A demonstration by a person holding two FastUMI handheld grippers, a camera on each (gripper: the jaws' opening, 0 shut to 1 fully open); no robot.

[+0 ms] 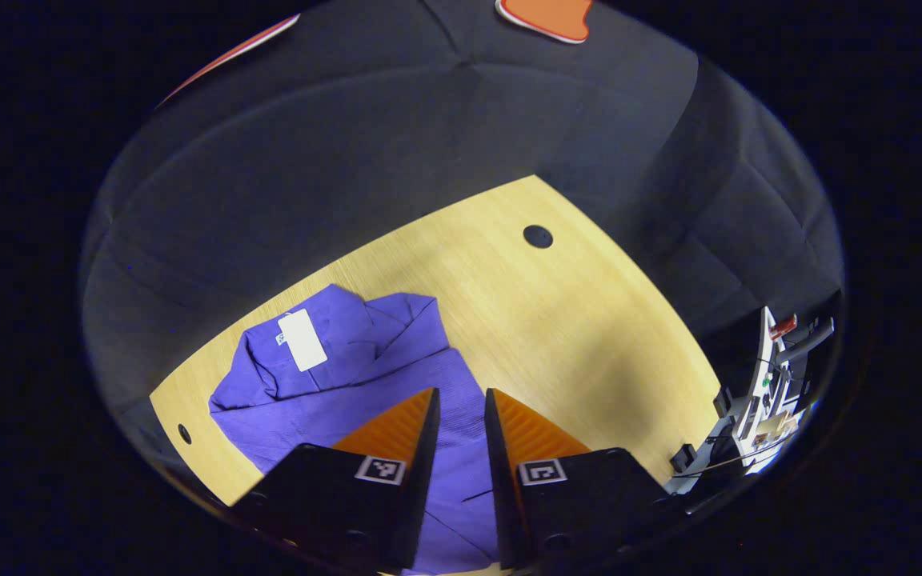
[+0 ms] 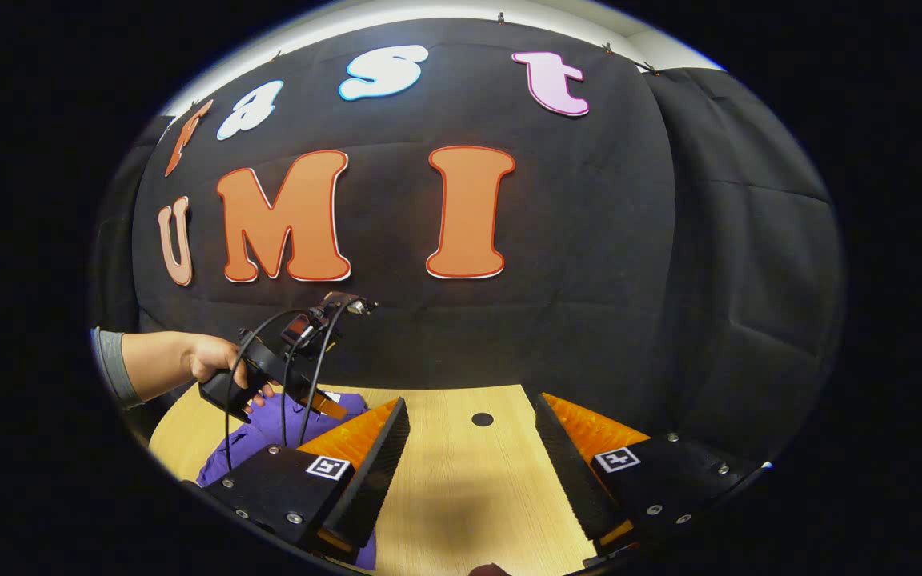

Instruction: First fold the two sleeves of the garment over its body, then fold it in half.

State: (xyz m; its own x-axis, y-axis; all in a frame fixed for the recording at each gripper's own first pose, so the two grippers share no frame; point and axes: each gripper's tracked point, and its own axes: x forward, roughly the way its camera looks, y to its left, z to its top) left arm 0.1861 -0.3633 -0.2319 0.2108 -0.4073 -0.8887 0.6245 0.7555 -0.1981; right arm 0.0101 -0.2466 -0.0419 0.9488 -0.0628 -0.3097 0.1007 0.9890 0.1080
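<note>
the left tool (image 1: 461, 416) is hovering over the purple garment (image 1: 349, 376) with its fingers narrowly parted, pinching nothing; the right tool (image 2: 469, 448) is spread wide above bare table (image 2: 461, 488); each should probably nip one layer near a sleeve end, then carry it flat across the body; the garment is lying bunched on the table's left part, a white label (image 1: 302, 339) showing.

The left gripper view looks steeply down from close above the surface (image 1: 557, 320), over the purple garment (image 1: 349, 384) by its near-left corner. The right gripper view sits lower, facing level across the surface (image 2: 461, 480) toward the back wall. Both share garment (image 2: 269, 432) and far edge.
</note>
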